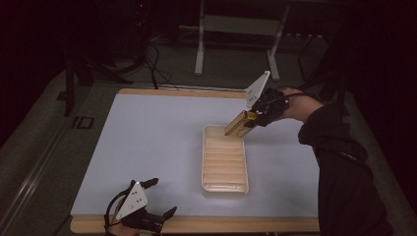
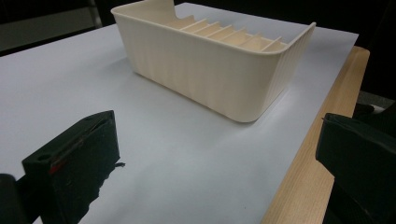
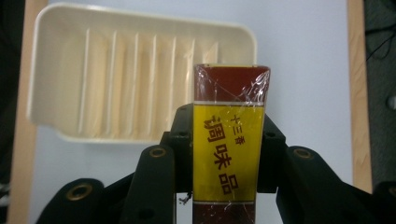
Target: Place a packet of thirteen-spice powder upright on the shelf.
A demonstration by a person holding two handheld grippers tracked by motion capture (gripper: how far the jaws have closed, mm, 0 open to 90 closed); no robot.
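**Box held over the tray's far end, not yet set down**

The right gripper [image 1: 252,118] is closed on a long yellow and dark red box [image 3: 229,154], wrapped in clear film and printed with dark characters. In the right gripper view the 2 black jaws press against its long sides, and its free end points toward the cream tray [image 3: 60,70]. From the high view the box [image 1: 237,124] hangs tilted above the far short end of the tray [image 1: 205,162], near the far right part of the worktop [image 1: 147,147]. Whether its lower end touches the tray rim cannot be told.

The tray lies lengthwise right of the worktop's middle, its near end close to the front edge. Ribs divide its floor into slots, and every slot looks empty, so nothing has been loaded.

The left gripper [image 1: 158,197] rests at the front left edge of the worktop, jaws spread wide with nothing between them. In its own view the tray's [image 2: 210,79] outer wall stands ahead, well apart from the jaws.

By this reading the pick-up is done. What is left is lowering the box into a slot and letting go.
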